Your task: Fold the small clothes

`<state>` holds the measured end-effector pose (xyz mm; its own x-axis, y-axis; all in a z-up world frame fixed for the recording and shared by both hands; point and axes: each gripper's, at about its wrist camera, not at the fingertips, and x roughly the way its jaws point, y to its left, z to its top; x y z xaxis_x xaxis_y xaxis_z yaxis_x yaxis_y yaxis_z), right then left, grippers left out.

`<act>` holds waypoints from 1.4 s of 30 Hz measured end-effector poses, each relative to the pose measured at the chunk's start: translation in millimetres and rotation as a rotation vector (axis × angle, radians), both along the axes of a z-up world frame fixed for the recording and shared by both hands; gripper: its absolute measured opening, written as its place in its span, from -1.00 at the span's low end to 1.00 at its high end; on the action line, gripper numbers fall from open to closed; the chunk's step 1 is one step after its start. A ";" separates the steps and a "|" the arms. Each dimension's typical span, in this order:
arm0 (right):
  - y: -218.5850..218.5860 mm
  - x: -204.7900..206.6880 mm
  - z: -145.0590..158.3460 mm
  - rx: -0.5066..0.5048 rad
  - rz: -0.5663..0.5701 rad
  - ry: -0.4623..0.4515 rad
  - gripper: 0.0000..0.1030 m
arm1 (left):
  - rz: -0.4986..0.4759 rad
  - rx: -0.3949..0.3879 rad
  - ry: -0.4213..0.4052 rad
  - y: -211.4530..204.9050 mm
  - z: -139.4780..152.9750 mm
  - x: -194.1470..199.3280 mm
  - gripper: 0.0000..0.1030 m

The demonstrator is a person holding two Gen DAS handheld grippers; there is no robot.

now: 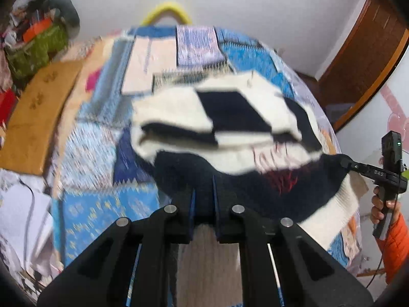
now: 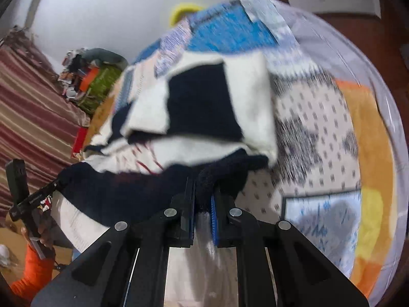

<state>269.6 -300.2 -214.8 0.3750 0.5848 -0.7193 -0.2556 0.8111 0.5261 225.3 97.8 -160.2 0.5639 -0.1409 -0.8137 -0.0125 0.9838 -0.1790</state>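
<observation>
Item: knitted sweater (image 1: 230,117), navy and cream blocks with a red motif, partly folded, lying on a patchwork bed cover (image 1: 97,204).

Position: the bulk is resting on the bed ahead of both tools; the near navy hem edge is hanging raised between them.

Left tongs (image 1: 203,199): narrowed to a slit and pinching the navy hem; cream ribbing is showing below the jaws.

Right tongs (image 2: 203,199): likewise narrowed and gripping a bunched navy fold of the same hem.

Governing relation: the gripped edge is running sideways from one tool to the other, each holding one end, with neither hand nearer the garment. The body is extending away from this edge toward the far side of the bed, so the fold line appears to lie parallel to the held hem.

Orientation: the long axis is pointing forward from the tongs; the already folded cream-and-navy panels are sitting at the far end.

Person: an orange sleeve (image 1: 393,245) is showing behind the right tool.
</observation>
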 end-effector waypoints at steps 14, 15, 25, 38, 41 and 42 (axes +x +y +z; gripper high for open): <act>-6.0 69.9 19.4 0.059 -0.118 -0.067 -0.83 | 0.195 -0.006 -0.043 62.8 7.2 78.3 -1.00; -4.9 74.6 14.8 0.042 -0.125 -0.062 -0.83 | 0.201 -0.008 -0.025 68.0 0.6 84.3 -1.00; 18.9 75.3 -28.2 -0.163 -0.043 -0.028 -0.73 | 0.098 0.001 0.132 57.6 -54.1 80.4 -0.69; -10.4 34.2 -26.7 -0.150 -0.042 0.034 -0.09 | 0.068 0.028 0.203 41.2 -62.7 18.1 0.01; -13.3 24.7 -31.0 -0.151 -0.043 0.044 -0.09 | 0.077 0.017 0.240 41.1 -72.4 5.1 0.01; -14.5 22.5 -32.7 -0.149 -0.044 0.050 -0.09 | 0.080 0.008 0.252 41.6 -75.6 1.3 0.01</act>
